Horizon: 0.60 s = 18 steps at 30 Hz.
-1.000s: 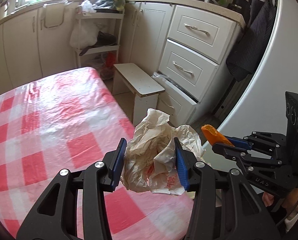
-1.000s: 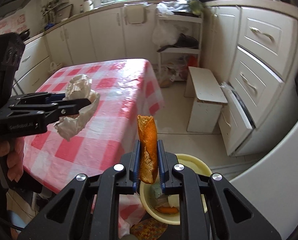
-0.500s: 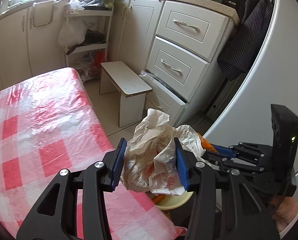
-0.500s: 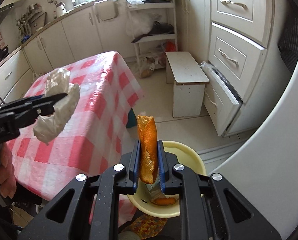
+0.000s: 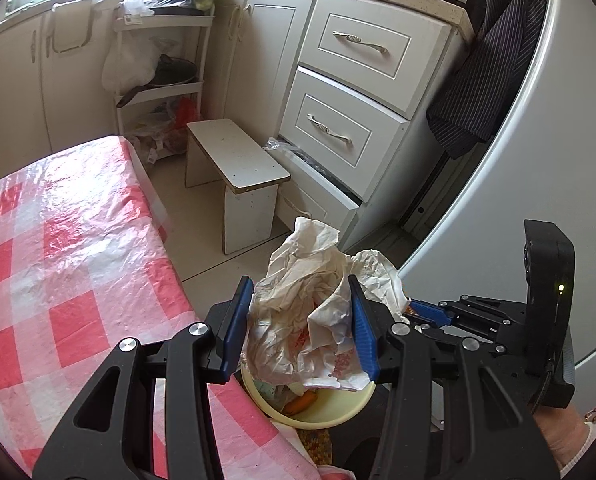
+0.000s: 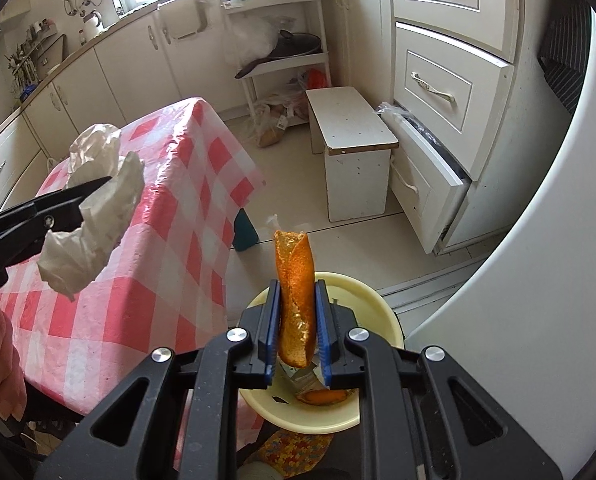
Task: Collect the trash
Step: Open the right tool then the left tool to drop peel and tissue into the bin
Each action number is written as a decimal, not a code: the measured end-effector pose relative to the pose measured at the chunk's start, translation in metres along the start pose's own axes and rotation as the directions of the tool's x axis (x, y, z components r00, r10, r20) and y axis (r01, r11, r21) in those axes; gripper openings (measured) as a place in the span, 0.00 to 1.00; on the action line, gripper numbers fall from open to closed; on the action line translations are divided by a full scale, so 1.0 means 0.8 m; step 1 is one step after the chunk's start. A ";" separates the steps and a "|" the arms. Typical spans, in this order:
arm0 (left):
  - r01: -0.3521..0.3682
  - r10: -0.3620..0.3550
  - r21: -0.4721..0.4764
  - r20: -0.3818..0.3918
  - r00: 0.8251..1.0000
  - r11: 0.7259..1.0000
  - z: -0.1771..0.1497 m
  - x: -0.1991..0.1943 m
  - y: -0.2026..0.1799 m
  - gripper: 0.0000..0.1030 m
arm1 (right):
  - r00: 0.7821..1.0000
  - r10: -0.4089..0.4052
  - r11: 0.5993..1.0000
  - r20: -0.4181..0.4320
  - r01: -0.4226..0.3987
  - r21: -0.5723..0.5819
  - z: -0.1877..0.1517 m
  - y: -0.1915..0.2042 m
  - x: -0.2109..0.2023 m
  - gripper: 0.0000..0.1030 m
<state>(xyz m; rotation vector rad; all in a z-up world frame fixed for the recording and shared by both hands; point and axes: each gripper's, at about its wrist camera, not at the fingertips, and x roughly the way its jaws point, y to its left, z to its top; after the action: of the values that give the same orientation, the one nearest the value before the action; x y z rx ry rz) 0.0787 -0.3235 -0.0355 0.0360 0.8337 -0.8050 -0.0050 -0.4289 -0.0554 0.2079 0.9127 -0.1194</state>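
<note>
My left gripper [image 5: 300,322] is shut on a crumpled white paper wrapper [image 5: 314,316] and holds it in the air above a pale yellow bin [image 5: 338,410]. The wrapper also shows in the right wrist view [image 6: 94,208], off the table's edge. My right gripper [image 6: 297,330] is shut on an orange peel [image 6: 296,296], held upright over the yellow bin [image 6: 372,296]. The bin holds some scraps, one of them orange [image 6: 322,396]. In the left wrist view the right gripper [image 5: 422,310] is just right of the wrapper, its peel mostly hidden.
A table with a red and white checked cloth [image 5: 58,280] is at the left. A small white stool [image 5: 238,168] stands on the floor ahead. White drawers [image 5: 338,132] have the lowest one pulled out. A white fridge [image 5: 538,160] is at the right.
Both grippers have moved right, off the table edge and over the yellow bin, each still holding its piece. The bin has come into the left wrist view.
</note>
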 end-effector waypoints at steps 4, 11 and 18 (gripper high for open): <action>0.002 -0.002 -0.004 -0.008 1.000 1.000 0.000 0.005 0.000 0.43 | 1.000 -0.017 1.000 -0.010 0.017 0.000 -0.002 -0.002 0.001 0.21; 0.011 -0.011 -0.001 -0.012 1.000 1.000 0.002 0.010 -0.007 0.44 | 0.999 -0.040 0.999 -0.007 0.040 -0.025 -0.003 0.001 -0.001 0.30; 0.014 -0.014 0.000 -0.020 1.000 1.000 0.002 0.015 -0.011 0.44 | 0.997 -0.072 0.996 0.002 0.072 -0.053 -0.011 0.004 -0.013 0.34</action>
<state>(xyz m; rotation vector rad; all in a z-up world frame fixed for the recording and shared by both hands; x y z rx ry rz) 0.0785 -0.3380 -0.0403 0.0382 0.8535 -0.8194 -0.0176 -0.4236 -0.0524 0.1258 0.9226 -0.1620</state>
